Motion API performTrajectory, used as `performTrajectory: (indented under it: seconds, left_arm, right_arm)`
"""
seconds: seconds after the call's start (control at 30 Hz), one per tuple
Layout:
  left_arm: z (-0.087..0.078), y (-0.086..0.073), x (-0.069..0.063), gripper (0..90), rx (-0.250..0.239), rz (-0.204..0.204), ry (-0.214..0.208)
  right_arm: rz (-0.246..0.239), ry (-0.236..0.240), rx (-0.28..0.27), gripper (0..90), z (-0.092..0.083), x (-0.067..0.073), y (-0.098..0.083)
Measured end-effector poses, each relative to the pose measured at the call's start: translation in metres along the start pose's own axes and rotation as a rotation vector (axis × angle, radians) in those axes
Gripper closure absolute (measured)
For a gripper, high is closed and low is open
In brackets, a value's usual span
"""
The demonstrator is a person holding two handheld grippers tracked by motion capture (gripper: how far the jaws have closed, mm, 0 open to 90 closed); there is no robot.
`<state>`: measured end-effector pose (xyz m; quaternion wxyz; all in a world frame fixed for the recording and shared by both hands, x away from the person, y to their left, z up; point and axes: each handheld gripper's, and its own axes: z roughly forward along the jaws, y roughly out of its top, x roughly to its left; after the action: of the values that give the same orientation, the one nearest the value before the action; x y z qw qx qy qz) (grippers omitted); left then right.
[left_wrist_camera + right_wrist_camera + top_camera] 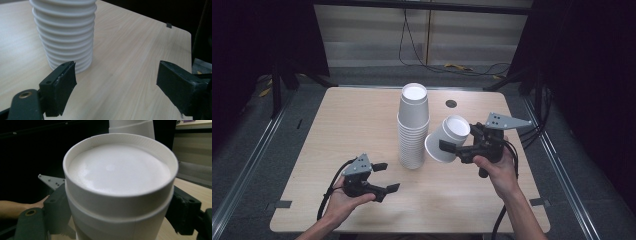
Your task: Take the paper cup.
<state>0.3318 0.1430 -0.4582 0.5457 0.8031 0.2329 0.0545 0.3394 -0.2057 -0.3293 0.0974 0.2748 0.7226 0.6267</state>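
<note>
White paper makes up nearly everything here: a single white paper cup (447, 139) sits clamped between the jaws of the right gripper (462, 145), one black jaw pressing each side of its wall just below the bottom end, as the right gripper view shows (120, 195). The cup is tilted, its recessed base turned up toward that gripper's camera, and it hangs above the light wood-grain desk (337, 130) without touching it. Just beyond the held cup, on its far side from the right jaws, stands the tall stack of nested white paper cups (413, 127), upright on the desk, with the held cup's mouth end close beside the stack's middle; whether the two touch cannot be told. The left gripper (384, 177) is held low over the desk, its jaws standing apart with nothing between them. In the left gripper view the ribbed lower part of the stack (65, 35) lies ahead of the jaws and toward the left-hand one, near but apart from it, and bare desk (125, 75) shows in the gap.
</note>
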Motion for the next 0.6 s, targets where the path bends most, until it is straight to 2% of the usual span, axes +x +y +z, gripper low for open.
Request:
performTrajectory:
  seconds: [0.1,0.17,0.2,0.23,0.27,0.3,0.37,0.5,0.57,0.6]
  left_arm:
    - [0.006,0.004,-0.001,15.6,-0.001,-0.006,-0.022]
    - [0.009,0.004,-0.002,15.6,-0.007,-0.041,-0.024]
    - [0.010,0.003,-0.002,15.6,0.002,-0.049,-0.039]
    - [0.012,0.002,-0.004,15.6,-0.015,-0.034,-0.044]
    - [0.012,0.002,-0.004,15.7,-0.015,-0.034,-0.044]
    - [0.012,0.003,-0.004,15.7,-0.009,-0.025,-0.044]
    - [0.012,0.003,-0.005,15.6,-0.020,-0.032,-0.054]
    - [0.011,0.002,-0.007,15.6,-0.055,-0.032,-0.045]
    - [0.013,0.001,-0.007,15.6,-0.064,-0.047,-0.047]
    - [0.014,0.001,-0.007,15.6,-0.062,-0.044,-0.046]
  right_arm:
    - [0.012,0.013,0.009,18.9,0.005,-0.002,-0.012]
    - [0.017,0.014,0.013,18.9,0.006,-0.003,-0.016]
    - [0.029,0.021,0.023,18.9,0.010,-0.004,-0.024]
    - [0.040,0.025,0.022,18.9,0.012,-0.005,-0.028]
    - [0.040,0.025,0.022,18.9,0.012,-0.005,-0.028]
    - [0.058,0.040,0.020,18.9,0.018,-0.007,-0.036]
    - [0.064,0.042,0.036,18.9,0.021,-0.007,-0.039]
    - [0.057,0.067,0.064,18.8,0.031,-0.005,-0.048]
    - [0.035,0.073,0.086,18.8,0.034,-0.002,-0.051]
    - [0.028,0.081,0.080,18.8,0.035,-0.001,-0.052]
